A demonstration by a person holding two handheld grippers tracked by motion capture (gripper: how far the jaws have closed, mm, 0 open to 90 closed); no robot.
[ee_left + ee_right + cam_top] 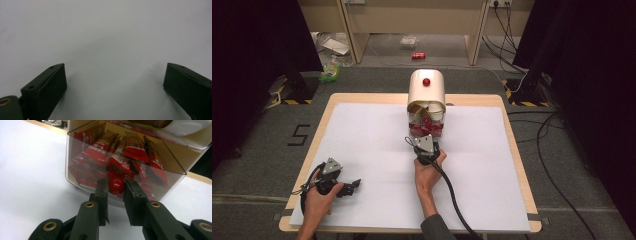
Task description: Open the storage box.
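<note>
A: Right gripper view first. What are the jaws doing?

B: The right gripper [116, 187] has its two black jaws closed on the red knob [116, 185] of a clear drawer [75, 157], one pad at each side of the ball and touching it.

A: And beyond the knob?

B: The drawer is packed with red packets [133, 147]. Above it, at 12 o'clock, sits the cream cabinet [175, 147] it is pulled out of. White paper [30, 170] lies under the drawer.

A: Where is all that in the high view?

B: The cabinet [427, 90] stands at 12 o'clock on the table [512, 145], near the far edge, with a second red knob on its top. The drawer [426, 126] juts out towards 6 o'clock, and the right gripper [426, 140] meets its front, the hand [428, 172] behind it.

A: The left one?

B: The left gripper [356, 184] lies at about 7 o'clock on the paper [377, 150], well apart from the drawer, in the left hand [319, 197]. In the left gripper view the jaws of the left gripper [115, 80] stand wide apart with bare paper [107, 37] between them; they grip nothing.
</note>
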